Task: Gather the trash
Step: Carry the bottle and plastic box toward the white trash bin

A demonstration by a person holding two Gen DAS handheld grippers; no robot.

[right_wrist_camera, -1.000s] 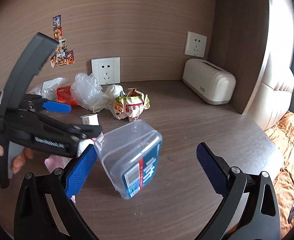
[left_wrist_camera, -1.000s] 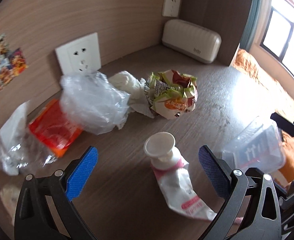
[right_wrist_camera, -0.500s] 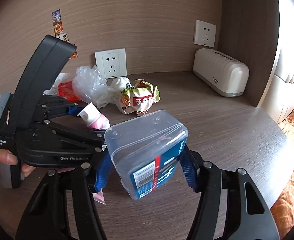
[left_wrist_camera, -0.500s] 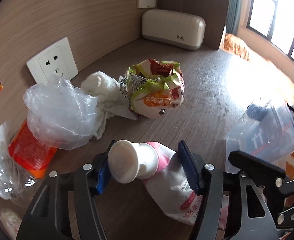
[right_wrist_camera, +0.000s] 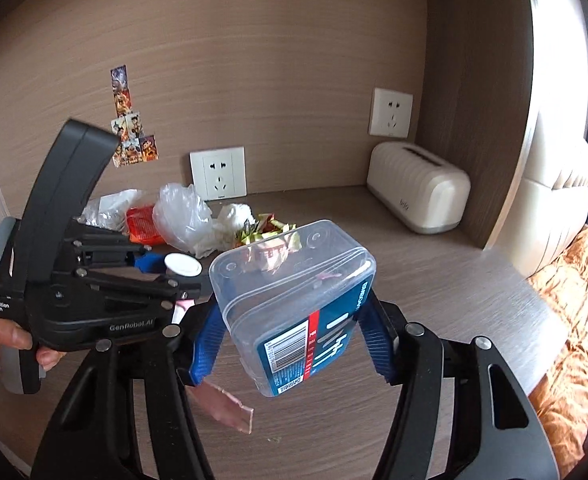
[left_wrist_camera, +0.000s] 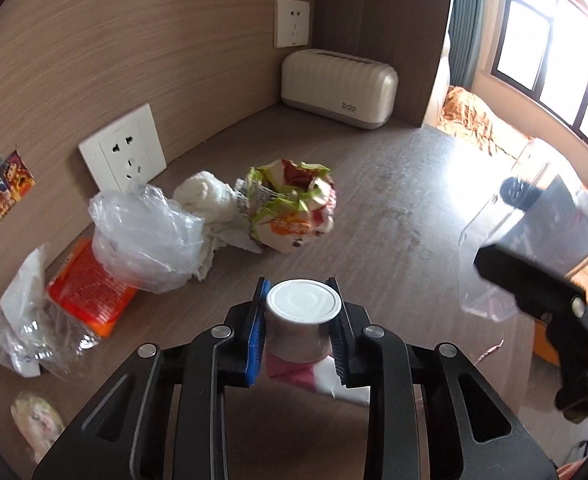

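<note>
My left gripper (left_wrist_camera: 301,294) is shut on a pink-and-white squeeze tube (left_wrist_camera: 298,338) just under its white cap, and the tube hangs off the wooden desk (left_wrist_camera: 394,248). The right wrist view shows that cap (right_wrist_camera: 183,265) between the left fingers. My right gripper (right_wrist_camera: 294,338) is shut on a clear plastic box (right_wrist_camera: 289,280) with a blue label, held tilted above the desk. The box (left_wrist_camera: 534,220) also shows at the right of the left wrist view. A crumpled snack wrapper (left_wrist_camera: 289,210), a white tissue (left_wrist_camera: 209,200) and a clear plastic bag (left_wrist_camera: 145,236) lie by the wall.
An orange packet (left_wrist_camera: 89,292) and a clear wrapper (left_wrist_camera: 25,328) lie at the left by the wall. A cream ribbed case (left_wrist_camera: 338,88) stands in the back corner. Wall sockets (left_wrist_camera: 123,152) sit behind the trash. An orange blanket (right_wrist_camera: 574,300) lies past the desk's right edge.
Both grippers went from wide open to shut. The left one took the tube by its neck and raised it; the right one took the clear box and lifted it off the desk.
</note>
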